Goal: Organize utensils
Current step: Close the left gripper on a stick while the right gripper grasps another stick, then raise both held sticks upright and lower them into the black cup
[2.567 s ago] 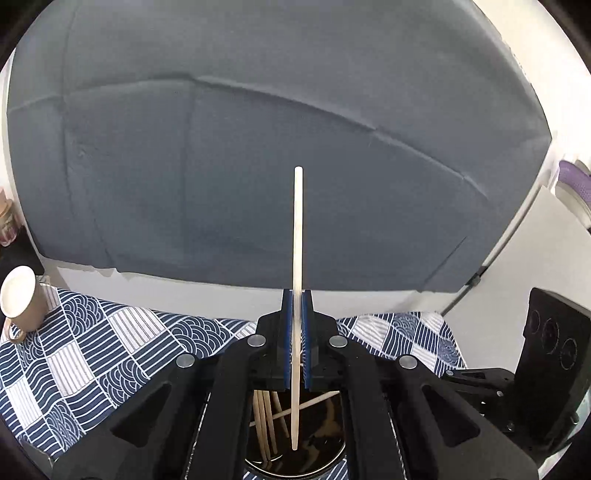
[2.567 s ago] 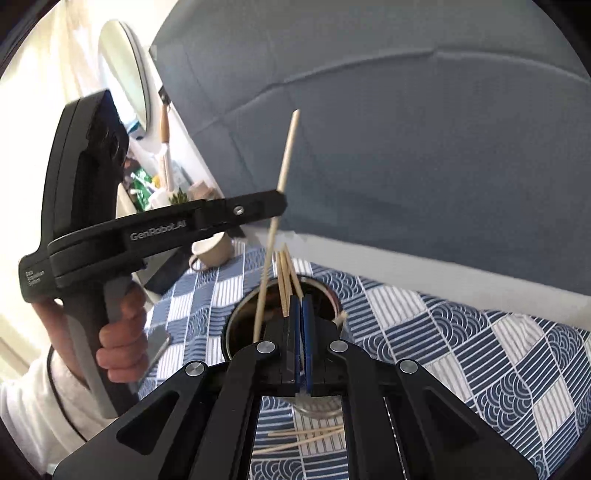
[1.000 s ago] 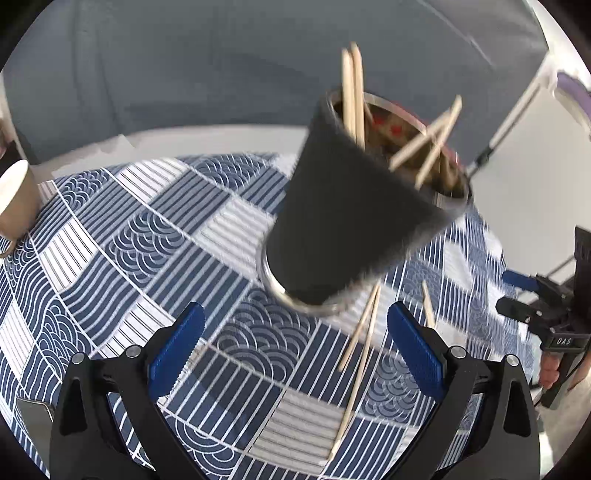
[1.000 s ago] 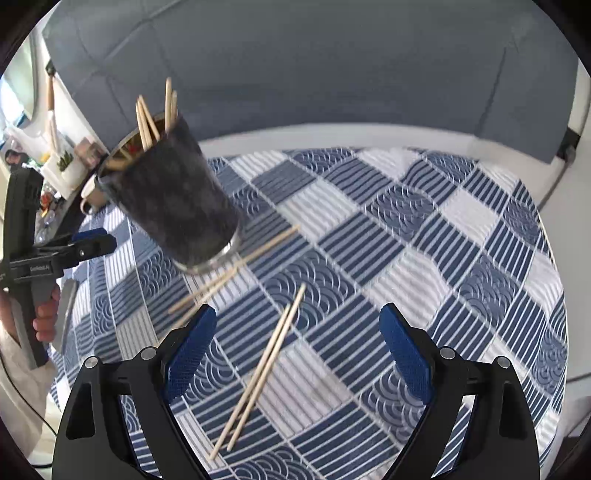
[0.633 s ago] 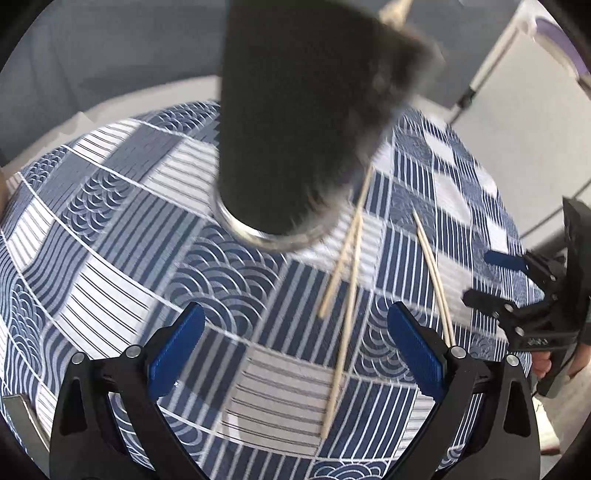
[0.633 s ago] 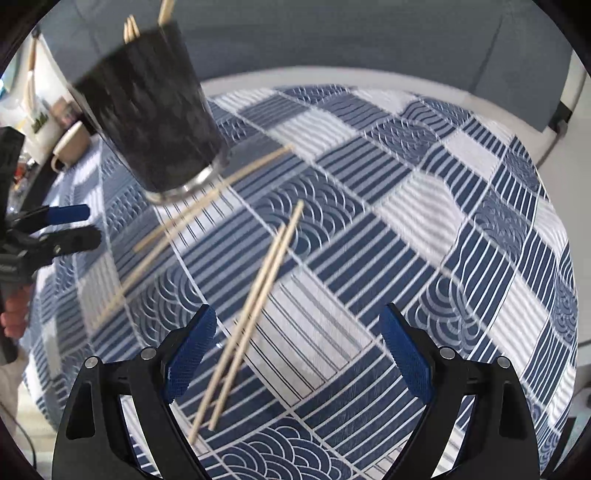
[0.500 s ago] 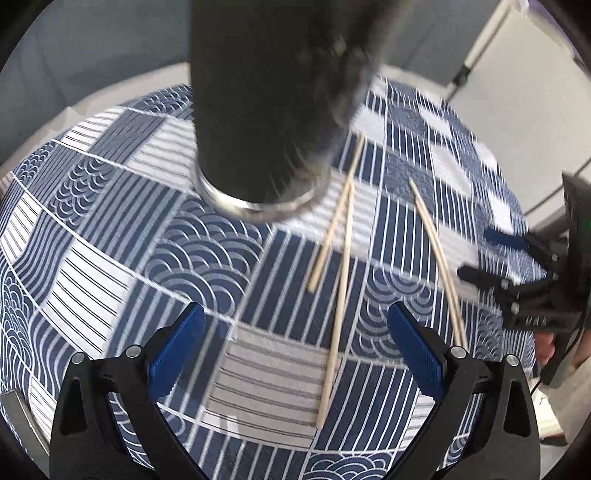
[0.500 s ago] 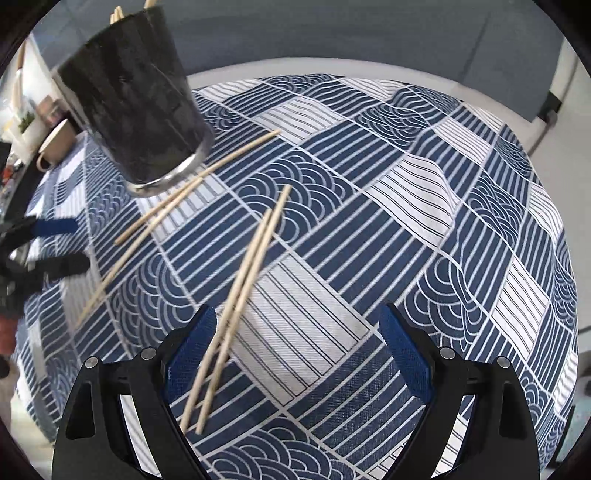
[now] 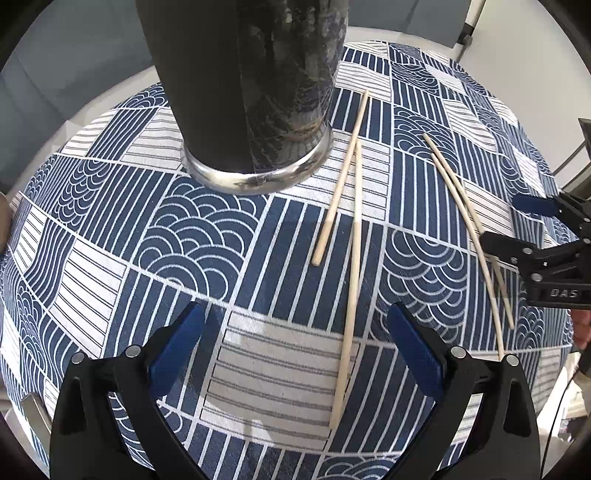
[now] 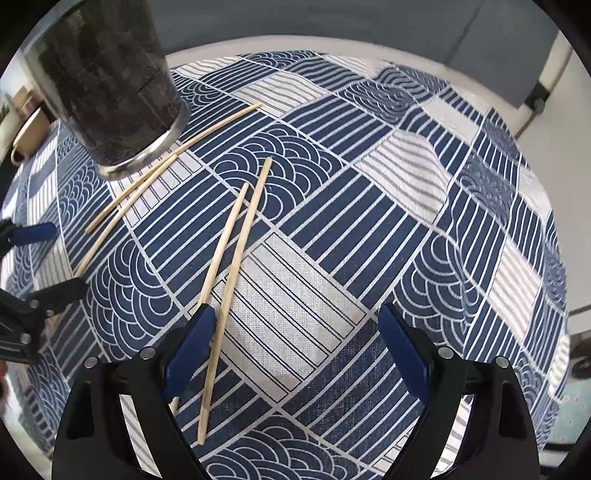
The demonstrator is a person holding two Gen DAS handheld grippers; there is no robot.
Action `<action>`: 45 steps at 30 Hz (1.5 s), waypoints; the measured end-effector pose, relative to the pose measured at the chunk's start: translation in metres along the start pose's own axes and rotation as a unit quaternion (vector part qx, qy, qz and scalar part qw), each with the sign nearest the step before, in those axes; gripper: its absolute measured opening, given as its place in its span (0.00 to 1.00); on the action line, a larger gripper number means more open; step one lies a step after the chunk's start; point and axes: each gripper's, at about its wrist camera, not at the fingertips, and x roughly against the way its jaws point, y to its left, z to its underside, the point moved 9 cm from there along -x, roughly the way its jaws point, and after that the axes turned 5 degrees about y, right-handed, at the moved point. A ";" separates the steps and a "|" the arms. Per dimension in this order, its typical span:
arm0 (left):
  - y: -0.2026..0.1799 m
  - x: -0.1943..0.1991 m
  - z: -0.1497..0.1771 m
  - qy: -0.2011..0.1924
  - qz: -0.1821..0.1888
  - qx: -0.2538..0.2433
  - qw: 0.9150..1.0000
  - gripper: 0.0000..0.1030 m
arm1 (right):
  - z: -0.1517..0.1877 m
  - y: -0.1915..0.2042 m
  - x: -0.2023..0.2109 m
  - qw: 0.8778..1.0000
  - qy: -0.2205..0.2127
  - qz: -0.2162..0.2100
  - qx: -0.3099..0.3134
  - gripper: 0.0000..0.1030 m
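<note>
A tall black cup with a metal base (image 9: 251, 92) stands on the blue-and-white patterned cloth (image 9: 207, 229); it also shows in the right wrist view (image 10: 110, 85). Several wooden chopsticks lie loose on the cloth. One pair (image 9: 351, 236) lies just right of the cup, under my left gripper (image 9: 295, 347), which is open and empty above it. A second pair (image 10: 232, 258) lies under my right gripper (image 10: 295, 350), which is open and empty, its left finger over their near ends. The right gripper also appears at the right edge of the left wrist view (image 9: 535, 236).
A beige mug (image 10: 26, 136) sits behind the cup at the far left. The cloth ends at the table's white far edge (image 10: 295, 40), with a grey backdrop (image 10: 332, 18) behind. The left gripper's fingers (image 10: 37, 295) show at the left edge of the right wrist view.
My left gripper let a chopstick go into the cup and opened. Both grippers have since dropped low toward the cloth, each over a loose pair of chopsticks.
</note>
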 end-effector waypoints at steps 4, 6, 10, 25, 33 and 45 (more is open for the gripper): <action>0.000 -0.003 -0.001 0.000 -0.021 0.002 1.000 0.93 | 0.001 -0.002 0.003 1.000 0.000 -0.009 0.000 0.63; -0.002 -0.003 -0.003 -0.002 -0.023 0.005 1.000 0.87 | 0.003 -0.004 0.006 1.000 0.000 -0.011 0.005 0.43; -0.006 0.004 0.000 -0.005 -0.018 -0.006 1.000 0.59 | 0.004 -0.007 0.009 1.000 0.006 -0.011 0.016 0.12; -0.008 0.022 0.052 0.058 0.027 0.011 0.998 0.05 | 0.017 -0.054 0.018 0.999 0.020 -0.022 -0.023 0.04; 0.000 0.050 0.092 0.069 0.058 0.080 0.993 0.05 | -0.009 -0.050 0.043 0.998 -0.008 -0.066 -0.019 0.05; 0.034 0.112 0.133 0.038 0.059 0.227 0.971 0.05 | -0.066 -0.008 0.076 0.988 -0.041 -0.138 0.049 0.05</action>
